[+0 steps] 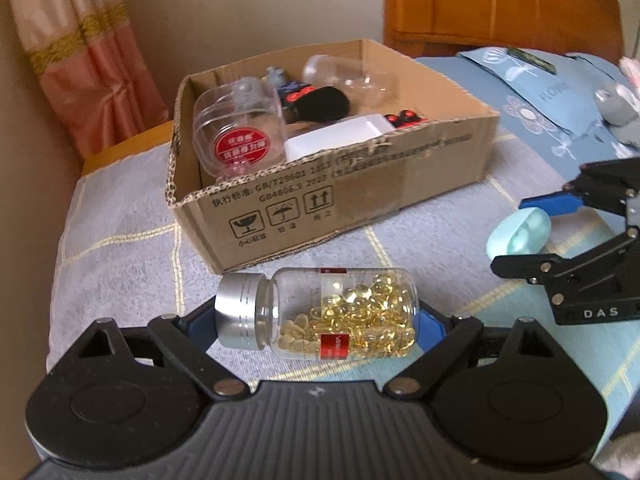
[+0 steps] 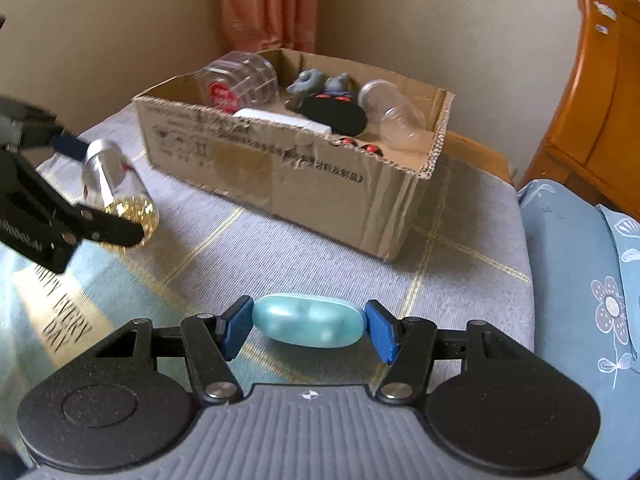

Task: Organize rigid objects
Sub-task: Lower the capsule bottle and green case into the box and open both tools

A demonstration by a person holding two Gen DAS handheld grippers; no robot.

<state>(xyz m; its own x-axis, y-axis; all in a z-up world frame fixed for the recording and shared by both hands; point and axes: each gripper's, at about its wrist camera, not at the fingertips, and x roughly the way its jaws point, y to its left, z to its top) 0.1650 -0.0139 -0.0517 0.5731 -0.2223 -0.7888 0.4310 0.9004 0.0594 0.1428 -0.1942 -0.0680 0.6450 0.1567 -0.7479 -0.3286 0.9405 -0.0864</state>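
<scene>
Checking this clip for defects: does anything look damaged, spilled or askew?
The cardboard box has a ragged, torn front rim, and the jars inside lie on their sides. Nothing is spilled: the capsule bottle in the left claw is capped, and the right claw holds the teal case intact.

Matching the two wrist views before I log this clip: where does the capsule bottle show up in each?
Left wrist: capsule bottle lies sideways at bottom centre, clamped end to end in the left gripper.
Right wrist: bottle at the left edge, mid-height, cap end facing the camera, in the left gripper.
Shared landmark: the cardboard box, beyond the bottle in both.
</scene>
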